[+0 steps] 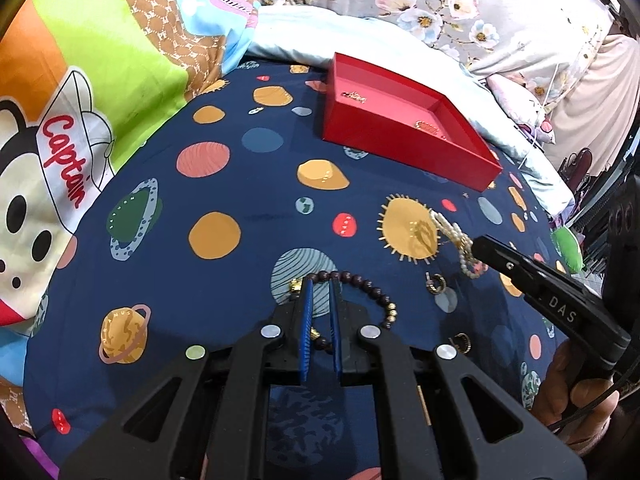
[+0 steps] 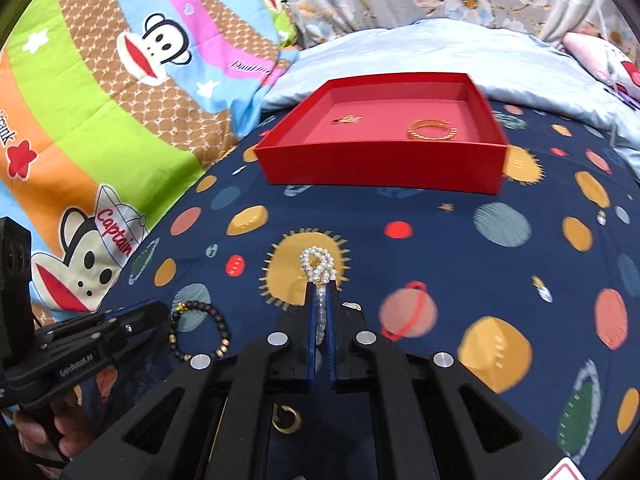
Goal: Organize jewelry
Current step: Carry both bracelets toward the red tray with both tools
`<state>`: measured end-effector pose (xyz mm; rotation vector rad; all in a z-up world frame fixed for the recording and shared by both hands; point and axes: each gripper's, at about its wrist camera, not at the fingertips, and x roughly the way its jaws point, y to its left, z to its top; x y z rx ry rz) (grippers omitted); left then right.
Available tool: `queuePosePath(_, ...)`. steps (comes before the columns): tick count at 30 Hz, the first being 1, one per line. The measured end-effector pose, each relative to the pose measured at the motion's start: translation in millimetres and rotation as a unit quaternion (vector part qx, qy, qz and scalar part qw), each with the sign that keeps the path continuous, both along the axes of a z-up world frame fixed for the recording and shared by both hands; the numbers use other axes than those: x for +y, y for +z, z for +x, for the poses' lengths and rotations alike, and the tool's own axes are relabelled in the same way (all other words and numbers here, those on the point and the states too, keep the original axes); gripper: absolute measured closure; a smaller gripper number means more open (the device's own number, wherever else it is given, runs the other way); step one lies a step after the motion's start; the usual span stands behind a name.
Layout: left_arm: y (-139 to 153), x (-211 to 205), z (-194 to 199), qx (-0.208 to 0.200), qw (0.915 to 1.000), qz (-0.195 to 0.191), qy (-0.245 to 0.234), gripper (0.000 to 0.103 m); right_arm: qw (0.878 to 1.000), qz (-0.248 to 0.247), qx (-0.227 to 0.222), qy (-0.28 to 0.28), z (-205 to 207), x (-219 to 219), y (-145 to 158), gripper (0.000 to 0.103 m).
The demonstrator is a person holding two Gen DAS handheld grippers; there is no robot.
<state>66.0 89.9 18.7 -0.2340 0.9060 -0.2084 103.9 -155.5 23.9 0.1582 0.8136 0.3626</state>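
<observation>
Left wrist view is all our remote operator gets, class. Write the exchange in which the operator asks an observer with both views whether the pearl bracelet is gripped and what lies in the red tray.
Operator: Is the pearl bracelet gripped?
Observer: Yes. The right gripper is shut on the pearl bracelet; its loop sticks out past the fingertips.
Operator: What is in the red tray?
Observer: A gold bracelet on the right of the tray floor, a small gold piece on the left, apart from each other.
Operator: Anything under the right gripper?
Observer: A gold hoop earring lies on the bedsheet.

Matt red box (image 2: 380, 168), glossy pearl bracelet (image 2: 318, 264), printed cloth bedsheet (image 2: 460, 240).
</observation>
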Motion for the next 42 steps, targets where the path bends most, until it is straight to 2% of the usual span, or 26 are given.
queuePosePath(5,18.0,-8.8,0.1,-0.021,0.9997,0.000,-0.012,0.096,1.000,0.008,-0.016,-0.024,-9.6,-21.5,14.9,0.099)
queuePosePath(14,66.3,-21.1,12.7,-0.084,0.9962,0.004,-0.022,0.096,0.996,0.021,-0.059,-0.057,-11.6,-54.2,48.9,0.099)
queuePosePath(17,69.5,-20.8,15.4,-0.084,0.9962,0.014,-0.018,0.094,0.996,0.026,-0.061,-0.062,-13.6,-60.5,49.2,0.099)
queuePosePath(19,62.4,-19.4,14.3,-0.074,0.9968,0.028,-0.014,0.079,0.996,0.028,-0.056,-0.063,-13.8,-61.8,45.3,0.099)
queuePosePath(20,56.0,-17.8,13.0,-0.066,0.9972,0.036,-0.008,0.063,0.996,0.028,-0.054,-0.062,-14.4,-61.9,43.6,0.099)
queuePosePath(21,46.3,-16.8,11.4,-0.056,0.9974,0.046,-0.002,0.058,0.996,0.030,-0.049,-0.062,-14.5,-61.8,40.6,0.099)
queuePosePath(23,28.7,-15.8,9.5,-0.035,0.9973,0.064,-0.002,0.058,0.997,0.032,-0.044,-0.060,-15.3,-60.6,36.8,0.099)
queuePosePath(25,11.1,-15.2,8.3,-0.017,0.9965,0.082,0.000,0.058,0.997,0.032,-0.040,-0.057,-15.7,-58.2,34.0,0.099)
queuePosePath(28,-8.4,-14.2,7.9,0.003,0.9959,0.090,0.000,0.060,0.997,0.031,-0.038,-0.053,-15.6,-54.2,33.1,0.099)
queuePosePath(31,-18.1,-15.9,8.4,0.009,0.9959,0.090,-0.006,0.067,0.998,0.031,-0.037,-0.051,-15.3,-51.1,33.5,0.099)
queuePosePath(34,-21.7,-20.4,8.4,-0.002,0.9945,0.105,-0.009,0.077,0.998,0.031,-0.037,-0.052,-15.2,-51.3,33.6,0.099)
queuePosePath(36,-22.6,-22.7,9.4,-0.010,0.9934,0.114,-0.008,0.089,0.998,0.030,-0.035,-0.052,-14.5,-49.5,33.4,0.099)
queuePosePath(38,-22.6,-23.8,11.4,-0.013,0.9933,0.115,-0.010,0.096,0.998,0.031,-0.034,-0.052,-13.2,-47.8,33.4,0.099)
queuePosePath(42,-19.7,-23.8,13.9,-0.013,0.9943,0.105,-0.014,0.096,0.998,0.030,-0.036,-0.052,-12.6,-47.2,34.2,0.099)
